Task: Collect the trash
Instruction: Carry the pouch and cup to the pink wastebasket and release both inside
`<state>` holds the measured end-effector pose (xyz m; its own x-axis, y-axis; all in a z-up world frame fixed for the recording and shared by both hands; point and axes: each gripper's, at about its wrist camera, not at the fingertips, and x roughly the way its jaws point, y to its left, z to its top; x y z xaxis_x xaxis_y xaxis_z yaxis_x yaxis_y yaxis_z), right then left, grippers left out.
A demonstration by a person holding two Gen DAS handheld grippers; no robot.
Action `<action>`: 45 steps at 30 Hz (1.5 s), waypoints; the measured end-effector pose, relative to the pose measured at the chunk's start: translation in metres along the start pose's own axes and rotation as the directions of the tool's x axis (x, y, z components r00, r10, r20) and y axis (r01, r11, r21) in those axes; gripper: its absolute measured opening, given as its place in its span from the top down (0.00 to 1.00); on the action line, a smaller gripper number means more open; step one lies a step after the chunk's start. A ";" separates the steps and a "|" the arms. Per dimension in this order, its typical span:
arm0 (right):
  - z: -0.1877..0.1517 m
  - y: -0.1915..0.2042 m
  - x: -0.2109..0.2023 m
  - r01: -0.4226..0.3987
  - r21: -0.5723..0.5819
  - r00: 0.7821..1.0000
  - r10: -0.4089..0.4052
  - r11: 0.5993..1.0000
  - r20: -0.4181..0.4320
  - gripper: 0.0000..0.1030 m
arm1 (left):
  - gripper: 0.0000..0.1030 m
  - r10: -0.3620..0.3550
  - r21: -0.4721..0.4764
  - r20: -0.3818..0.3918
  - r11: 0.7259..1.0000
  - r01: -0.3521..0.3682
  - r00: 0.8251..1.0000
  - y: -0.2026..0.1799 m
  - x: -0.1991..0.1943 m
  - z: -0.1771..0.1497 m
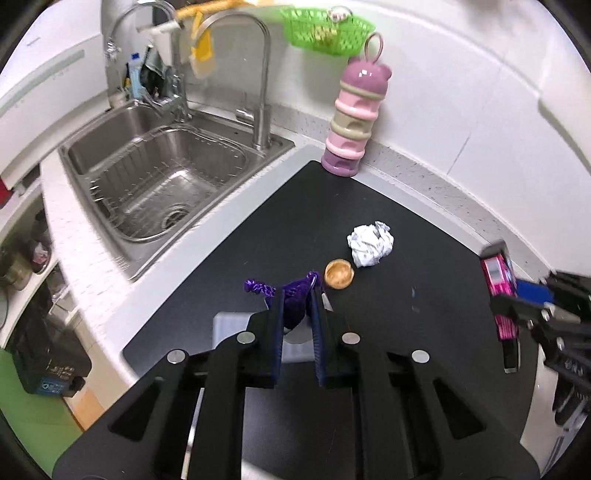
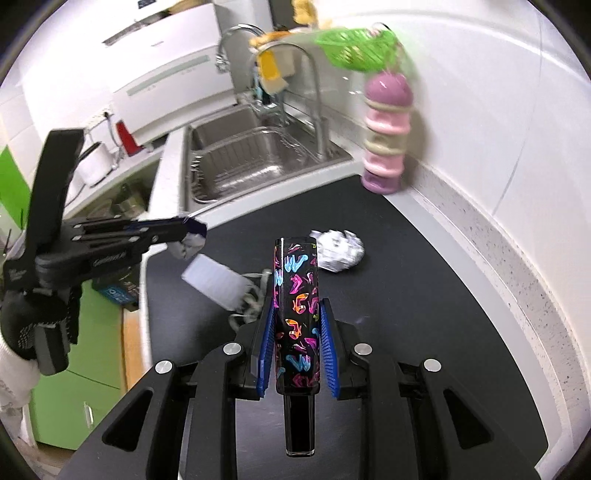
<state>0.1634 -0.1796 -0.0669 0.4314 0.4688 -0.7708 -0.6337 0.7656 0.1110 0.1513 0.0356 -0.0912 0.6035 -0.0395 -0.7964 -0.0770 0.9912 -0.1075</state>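
In the left wrist view my left gripper (image 1: 298,293) is shut on a crinkled purple wrapper (image 1: 291,314), whose twisted tail (image 1: 258,286) sticks out to the left above the black mat (image 1: 406,229). Just beyond lie a small gold cap (image 1: 340,274) and a crumpled white paper ball (image 1: 370,245). My right gripper (image 2: 298,306) is shut on a slim black box with a colourful shoe print (image 2: 295,266), held upright over the mat. The right wrist view also shows the left gripper (image 2: 184,236) at the left with the wrapper (image 2: 190,245), and the paper ball (image 2: 338,251).
A steel sink (image 1: 155,184) with two taps lies left of the mat. A pink stacked container (image 1: 352,122) stands at the mat's far corner by the wall, under a green basket (image 1: 325,31). A white ribbed card (image 2: 212,278) lies near the mat's left edge.
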 end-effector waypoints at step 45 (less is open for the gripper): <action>-0.186 0.342 0.390 -0.294 -0.295 0.888 0.145 0.909 -0.437 0.78 | 0.57 0.094 -0.454 -0.314 0.859 -0.236 0.945 0.348 0.171 -0.424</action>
<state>-0.0046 0.1834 -0.4460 0.0108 0.3347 -0.9423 -0.8924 0.4284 0.1419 -0.1087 0.3206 -0.5170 0.3135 0.0158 -0.9495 -0.5689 0.8037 -0.1745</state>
